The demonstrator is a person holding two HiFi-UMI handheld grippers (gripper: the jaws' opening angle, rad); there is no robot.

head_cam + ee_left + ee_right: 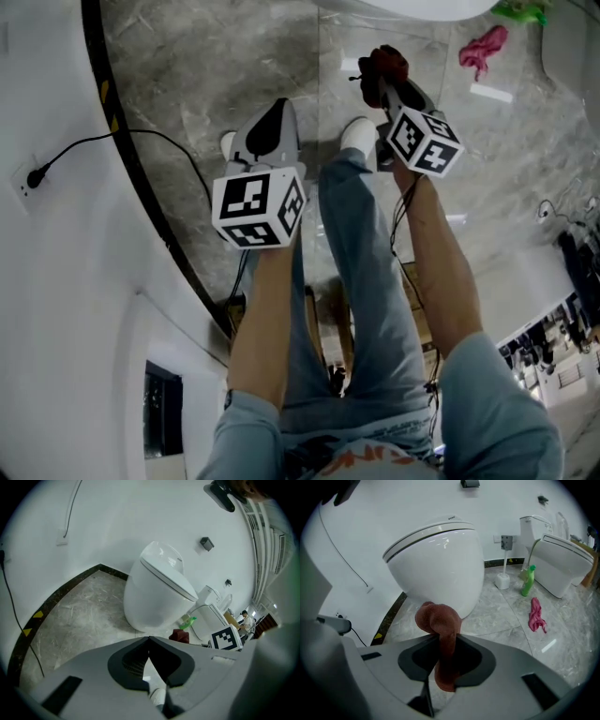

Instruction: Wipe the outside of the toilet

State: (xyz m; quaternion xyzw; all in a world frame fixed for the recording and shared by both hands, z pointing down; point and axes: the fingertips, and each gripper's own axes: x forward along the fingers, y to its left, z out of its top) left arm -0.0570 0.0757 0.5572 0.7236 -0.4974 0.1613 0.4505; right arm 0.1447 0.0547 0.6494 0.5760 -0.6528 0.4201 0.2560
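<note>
Closest in: the right gripper point(447, 637), clamped tight on a rust-red cloth point(438, 618), with a bunched wad poking out ahead of the tips and a tail hanging below. Just beyond, near the wad but apart from it, the white toilet point(440, 559), lid down, bowl bulging toward the cloth. Left gripper point(149, 640) closed tip to tip on nothing (only floor visible through the gap behind the tips), held over the grey floor point(187, 84) short of the bowl. Soft, light, floppy stuff, that cloth: likely to fold over rather than push back, so best pinched mid-bunch, as here, leaving a fat pad forward. Glazed bowl probably hard and slick; firm pressure safe enough.
</note>
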